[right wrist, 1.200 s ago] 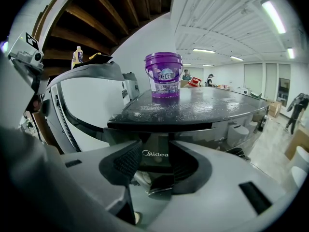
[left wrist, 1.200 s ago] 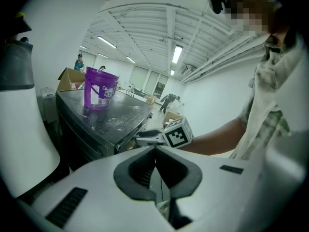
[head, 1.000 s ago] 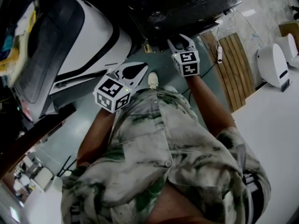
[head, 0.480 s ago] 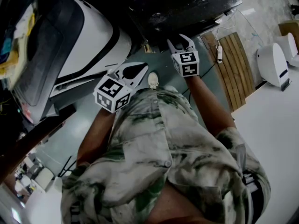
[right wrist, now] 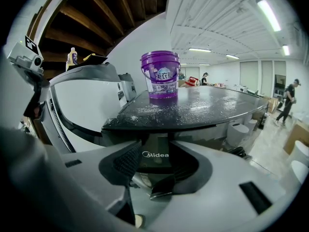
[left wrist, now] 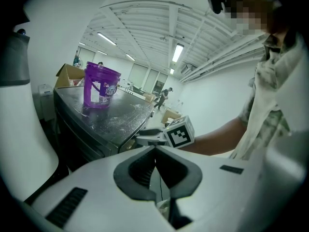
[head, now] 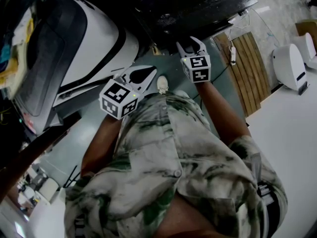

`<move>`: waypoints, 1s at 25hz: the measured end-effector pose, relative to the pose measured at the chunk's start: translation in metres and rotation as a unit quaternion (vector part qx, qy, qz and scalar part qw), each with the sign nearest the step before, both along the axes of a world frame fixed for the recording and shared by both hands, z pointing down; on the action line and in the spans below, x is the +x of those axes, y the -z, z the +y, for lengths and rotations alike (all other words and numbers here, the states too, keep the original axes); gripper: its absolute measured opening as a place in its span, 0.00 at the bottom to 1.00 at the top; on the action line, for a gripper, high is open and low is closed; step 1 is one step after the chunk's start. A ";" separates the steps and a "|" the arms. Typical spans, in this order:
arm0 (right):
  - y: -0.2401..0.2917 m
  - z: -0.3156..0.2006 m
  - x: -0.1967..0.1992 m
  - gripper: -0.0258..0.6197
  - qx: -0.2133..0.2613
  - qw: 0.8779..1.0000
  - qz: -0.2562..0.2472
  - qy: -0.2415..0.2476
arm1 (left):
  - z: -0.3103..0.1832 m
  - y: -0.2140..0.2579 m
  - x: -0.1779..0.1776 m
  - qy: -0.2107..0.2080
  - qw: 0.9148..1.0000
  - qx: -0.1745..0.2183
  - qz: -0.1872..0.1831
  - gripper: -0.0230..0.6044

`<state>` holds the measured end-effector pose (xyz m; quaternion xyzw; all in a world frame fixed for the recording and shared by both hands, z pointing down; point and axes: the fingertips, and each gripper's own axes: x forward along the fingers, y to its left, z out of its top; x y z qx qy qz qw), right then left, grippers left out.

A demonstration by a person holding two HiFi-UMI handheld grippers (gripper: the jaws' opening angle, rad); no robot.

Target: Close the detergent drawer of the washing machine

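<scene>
A dark washing machine [head: 193, 9] stands ahead, its speckled top [right wrist: 193, 105] carrying a purple bucket [right wrist: 161, 75]. A dark front panel with a white brand name [right wrist: 155, 154] shows just under the top edge; I cannot tell whether it is the drawer or how far out it stands. My right gripper [head: 190, 44] hovers close before that panel, jaws open with the panel showing between them [right wrist: 155, 151]. My left gripper [head: 148, 73] hangs lower and to the left, jaws shut on nothing [left wrist: 155, 148]. The right gripper's marker cube [left wrist: 178, 132] shows in the left gripper view.
A large white appliance with a dark door [head: 94, 38] stands left of the dark machine. A wooden slatted board [head: 250, 71] lies on the floor to the right, beside a white rounded device [head: 289, 68]. My own shoe [head: 162, 85] rests on the grey-green floor.
</scene>
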<state>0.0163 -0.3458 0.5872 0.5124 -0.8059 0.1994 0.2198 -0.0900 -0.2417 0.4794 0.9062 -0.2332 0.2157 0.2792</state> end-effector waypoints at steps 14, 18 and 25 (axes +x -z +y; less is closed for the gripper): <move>-0.002 -0.006 -0.002 0.34 0.012 1.000 0.004 0.010 | 0.001 -0.003 -0.003 0.009 1.000 -0.002 -0.007 0.07; -0.003 -0.002 0.000 0.32 0.012 1.000 0.009 0.019 | 0.010 0.000 0.002 0.012 1.000 0.002 -0.007 0.07; 0.007 0.012 0.006 0.32 0.016 0.999 0.003 0.038 | 0.036 0.008 0.011 0.027 1.000 0.009 -0.005 0.07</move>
